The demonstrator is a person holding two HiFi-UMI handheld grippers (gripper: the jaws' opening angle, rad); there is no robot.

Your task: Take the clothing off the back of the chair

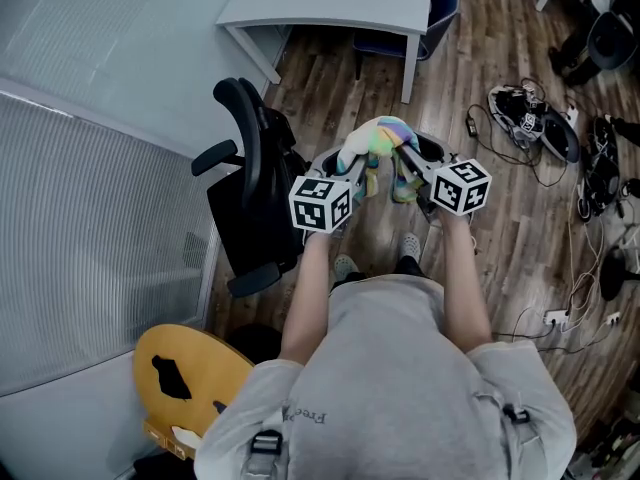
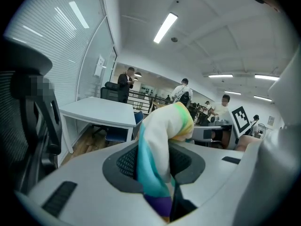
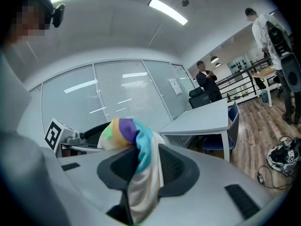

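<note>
A pastel garment (image 1: pixel 382 140) in white, teal, green and purple hangs bunched between both grippers, in front of the person and clear of the chair. My left gripper (image 1: pixel 362 165) is shut on one end of the clothing (image 2: pixel 157 149); cloth fills the gap between its dark pads. My right gripper (image 1: pixel 404 162) is shut on the other end (image 3: pixel 141 173). The black office chair (image 1: pixel 250 193) stands just left of the grippers with its back bare.
A white desk (image 1: pixel 330 3) with a blue chair under it stands ahead. Glass partition with blinds runs along the left. Cables and gear (image 1: pixel 535 123) lie on the wooden floor at right. A yellow stool (image 1: pixel 185 378) sits at lower left. Other people stand far off.
</note>
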